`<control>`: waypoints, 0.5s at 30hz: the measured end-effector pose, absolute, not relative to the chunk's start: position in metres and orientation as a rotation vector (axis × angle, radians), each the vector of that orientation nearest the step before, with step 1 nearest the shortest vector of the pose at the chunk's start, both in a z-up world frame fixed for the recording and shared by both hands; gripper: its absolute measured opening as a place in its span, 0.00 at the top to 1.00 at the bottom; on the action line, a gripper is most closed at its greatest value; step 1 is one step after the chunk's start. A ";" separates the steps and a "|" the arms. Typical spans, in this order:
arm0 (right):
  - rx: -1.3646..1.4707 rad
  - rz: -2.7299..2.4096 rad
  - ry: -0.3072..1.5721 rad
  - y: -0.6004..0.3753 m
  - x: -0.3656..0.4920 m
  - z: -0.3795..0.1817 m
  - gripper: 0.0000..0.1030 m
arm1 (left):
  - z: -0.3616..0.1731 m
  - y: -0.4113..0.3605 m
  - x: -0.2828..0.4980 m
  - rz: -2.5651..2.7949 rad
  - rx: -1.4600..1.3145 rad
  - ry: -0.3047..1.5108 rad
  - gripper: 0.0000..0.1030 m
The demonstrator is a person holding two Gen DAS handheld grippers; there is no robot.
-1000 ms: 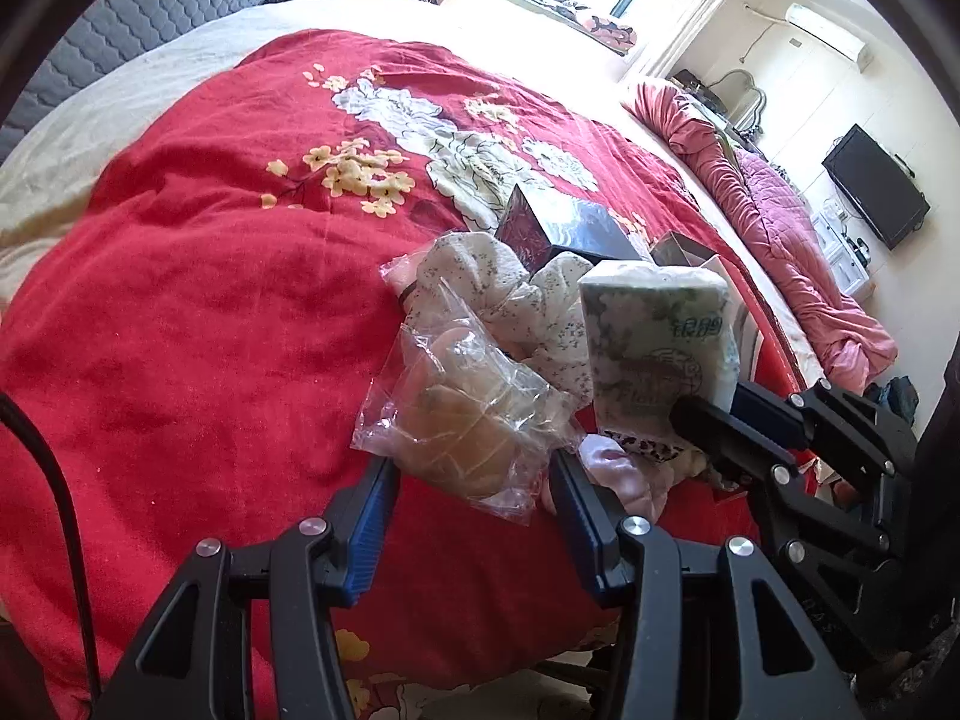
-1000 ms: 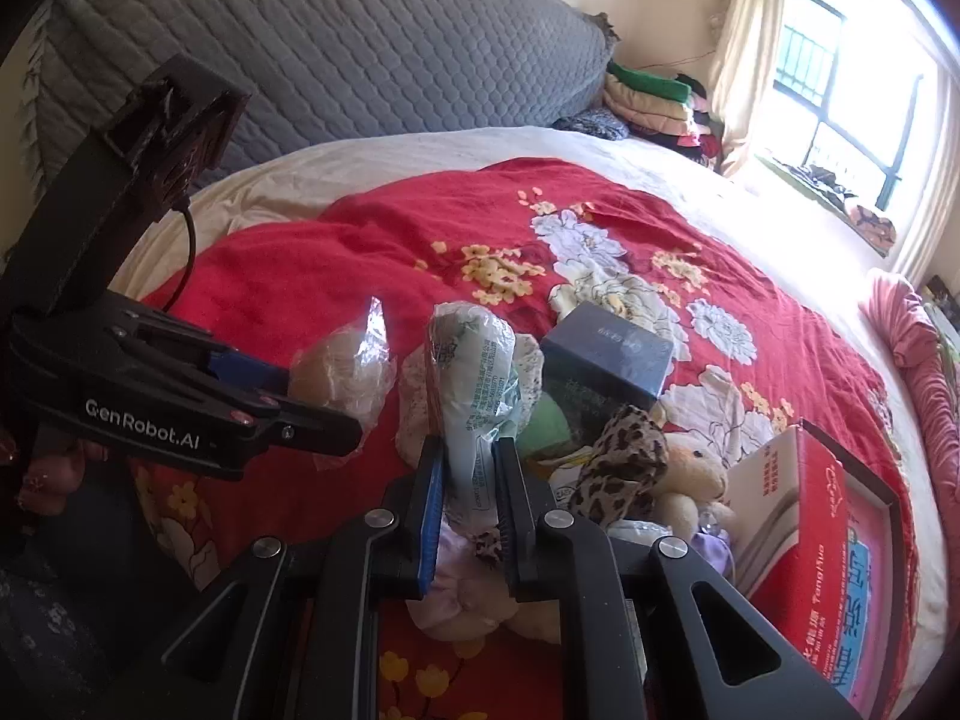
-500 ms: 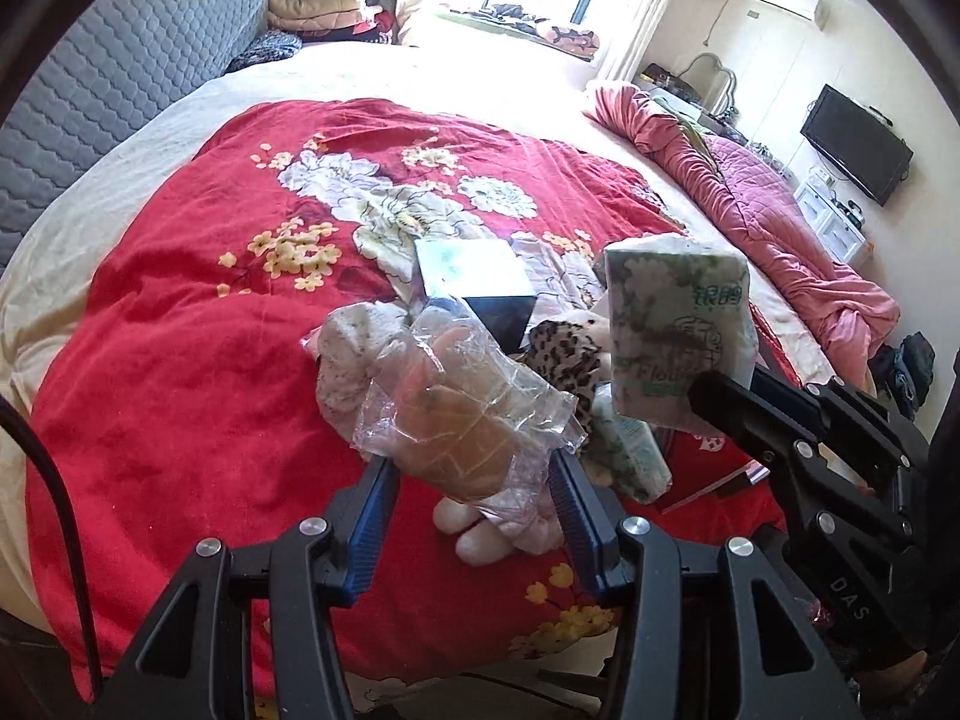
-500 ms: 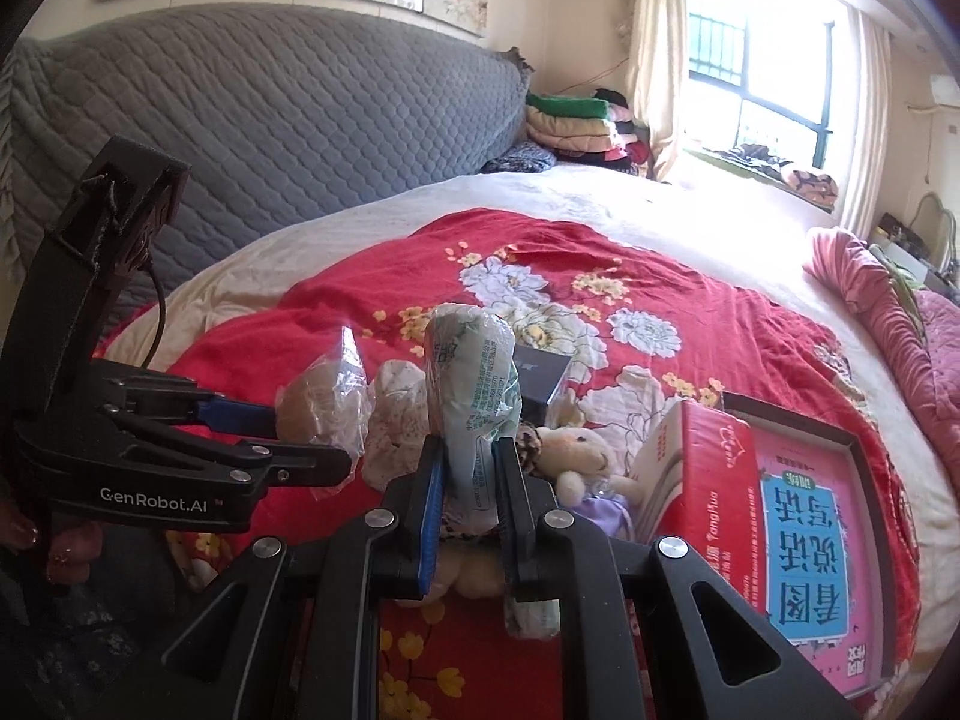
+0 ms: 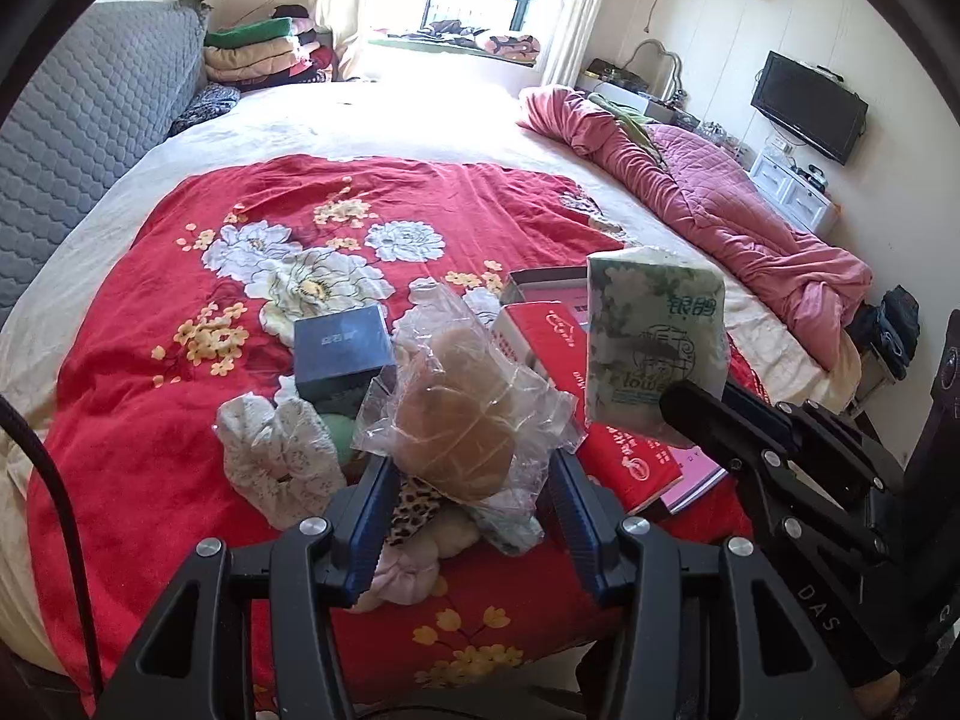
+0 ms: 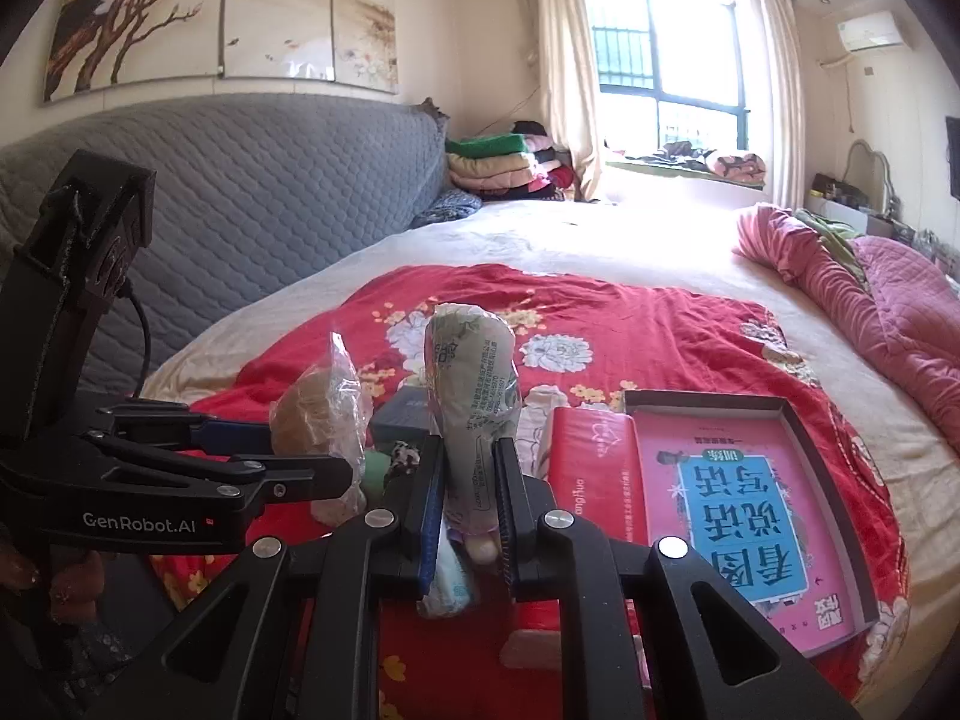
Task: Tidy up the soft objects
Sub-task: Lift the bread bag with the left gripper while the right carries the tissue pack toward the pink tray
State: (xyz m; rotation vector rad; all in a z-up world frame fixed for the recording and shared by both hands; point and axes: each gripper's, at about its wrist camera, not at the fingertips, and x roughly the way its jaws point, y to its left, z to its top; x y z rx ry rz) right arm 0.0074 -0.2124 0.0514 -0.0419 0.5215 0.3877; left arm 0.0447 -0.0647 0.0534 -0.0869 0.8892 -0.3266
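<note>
1. The left gripper (image 5: 468,498) is clamping its jaws, roughly half apart, on a clear bag of bread (image 5: 462,420), holding it above the bed (image 5: 420,126).
2. The right gripper (image 6: 468,498) is squeezing a green tissue pack (image 6: 471,384) between nearly closed jaws, upright, also lifted.
3. Below them, on the red floral quilt (image 5: 150,396), a dark blue box (image 5: 342,351), a lace cloth (image 5: 282,456) and a leopard-print fabric (image 5: 411,510) are lying bunched together.
4. Only the right wrist view is showing the open flat box (image 6: 834,516) holding a pink book (image 6: 738,516), plus a hand (image 6: 36,582) gripping the left tool.
</note>
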 end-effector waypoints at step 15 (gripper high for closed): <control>0.133 0.147 0.505 -0.317 0.006 0.053 0.84 | 0.067 -0.183 0.070 -0.487 0.033 0.899 0.50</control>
